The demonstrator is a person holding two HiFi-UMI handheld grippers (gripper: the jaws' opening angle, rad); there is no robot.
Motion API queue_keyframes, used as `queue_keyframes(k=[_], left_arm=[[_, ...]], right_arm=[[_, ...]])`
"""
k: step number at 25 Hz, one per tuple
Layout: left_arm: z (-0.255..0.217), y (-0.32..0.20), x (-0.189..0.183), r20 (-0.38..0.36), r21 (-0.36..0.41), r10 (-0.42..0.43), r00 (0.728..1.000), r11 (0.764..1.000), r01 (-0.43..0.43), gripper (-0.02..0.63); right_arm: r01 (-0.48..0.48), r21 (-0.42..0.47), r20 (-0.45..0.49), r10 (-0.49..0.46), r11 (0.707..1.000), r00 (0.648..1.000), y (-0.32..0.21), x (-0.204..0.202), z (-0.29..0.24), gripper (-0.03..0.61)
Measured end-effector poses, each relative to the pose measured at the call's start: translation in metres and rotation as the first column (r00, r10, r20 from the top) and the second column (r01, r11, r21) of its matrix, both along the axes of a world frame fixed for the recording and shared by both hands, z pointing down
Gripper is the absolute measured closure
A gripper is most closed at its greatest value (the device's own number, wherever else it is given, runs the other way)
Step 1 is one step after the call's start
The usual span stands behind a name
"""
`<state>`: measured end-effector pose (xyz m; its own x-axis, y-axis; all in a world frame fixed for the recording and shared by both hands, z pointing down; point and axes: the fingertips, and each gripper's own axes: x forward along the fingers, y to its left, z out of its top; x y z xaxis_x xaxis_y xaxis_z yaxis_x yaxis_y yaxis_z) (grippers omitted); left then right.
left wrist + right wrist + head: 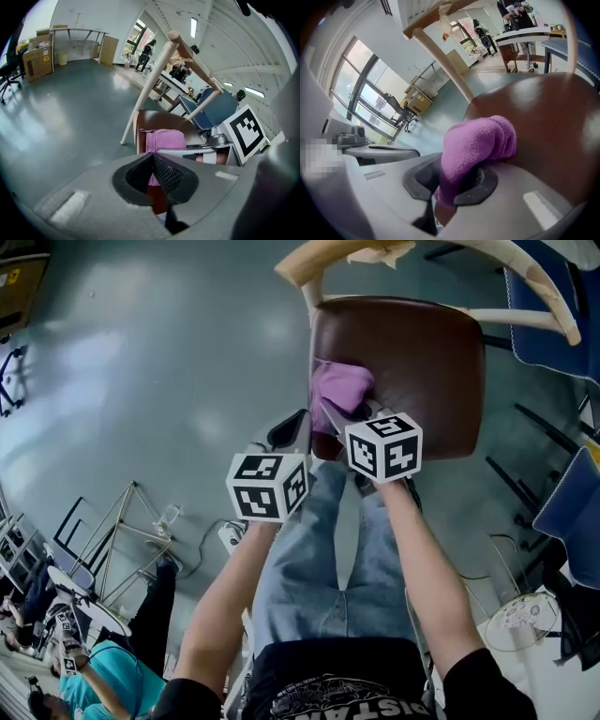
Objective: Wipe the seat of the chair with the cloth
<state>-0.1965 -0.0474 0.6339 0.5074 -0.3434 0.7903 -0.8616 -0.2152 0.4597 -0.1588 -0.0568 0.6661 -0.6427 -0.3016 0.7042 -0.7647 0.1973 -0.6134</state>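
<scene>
The right gripper (pixel 457 185) has its jaws closed on the purple cloth (pixel 478 145). It pinches one folded end low between the pads, and the bulk of the wad bulges out past the tips. The left gripper (pixel 152 176) has its pads pressed together with nothing between them. It hangs just beside the right one, off the near left edge of the seat (pixel 422 371).

The main risk is the grip itself. Only a narrow tail of fabric seems to be caught, so a hard press and drag across the glossy brown surface could pull the cloth free. The wad could also roll aside and leave the bare jaw tips to scrape the seat. A stroke toward the left gripper's side would probably run off the edge, since the cloth sits close to it. Nothing braces the chair, so a firm push might slide it on the smooth grey floor (pixel 141 352).

The cloth lies directly ahead of the right jaws and rests on the seat's near left corner. Most of the seat stretches ahead and to the right of the tool. The pale wooden backrest (pixel 309 268) curves beyond the far edge. From the left gripper the cloth lies ahead and slightly right.
</scene>
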Motion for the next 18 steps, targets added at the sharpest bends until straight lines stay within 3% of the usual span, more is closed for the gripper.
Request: queue_keyframes(k=[18], left_arm=[[-0.007,0.009,0.116,-0.008,0.000,0.031,0.999,1.000,-0.031,0.612]], right_arm=[[-0.067,-0.002,-0.060,0.066,0.998,0.996,0.005,0.148,0.003,0.517]])
